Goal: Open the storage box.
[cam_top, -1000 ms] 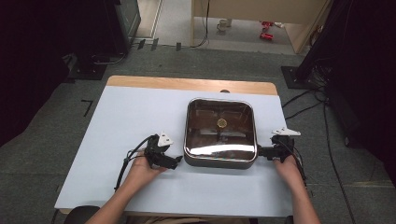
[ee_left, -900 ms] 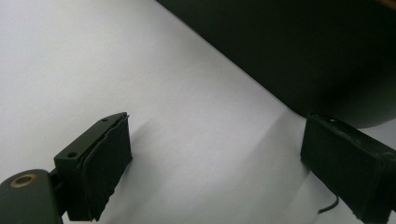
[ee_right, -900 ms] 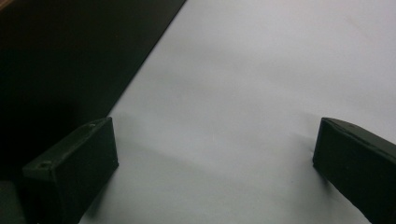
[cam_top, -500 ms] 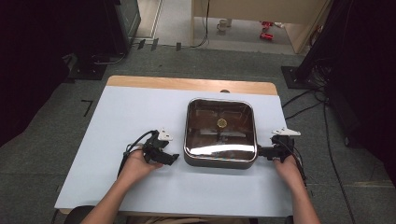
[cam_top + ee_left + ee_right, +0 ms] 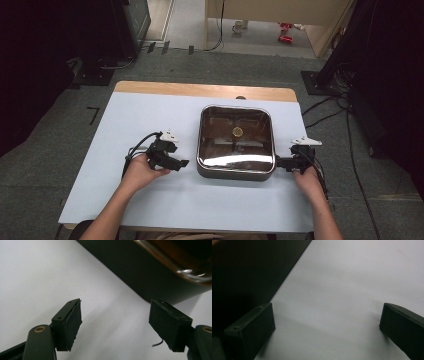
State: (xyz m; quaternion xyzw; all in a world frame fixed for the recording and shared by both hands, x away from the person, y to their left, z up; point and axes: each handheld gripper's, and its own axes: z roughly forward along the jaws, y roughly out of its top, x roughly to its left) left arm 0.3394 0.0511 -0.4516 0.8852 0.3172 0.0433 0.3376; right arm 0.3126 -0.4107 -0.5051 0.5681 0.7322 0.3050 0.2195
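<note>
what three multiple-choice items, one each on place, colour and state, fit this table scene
1. Where is the square pan relative to the left gripper?
A. to its right
B. to its left
C. beneath it

2. What colour is the table top?
A. red
B. pale blue-white
C. green

3. How do the right gripper jaws stand?
A. shut on a cup
B. shut on the pan
C. open, nothing between them

Answers:
1 A, the high view shows the pan right of that gripper, with a gap.
2 B, the sheet under the pan is pale.
3 C, the right gripper view shows bare table between the pads.
</note>
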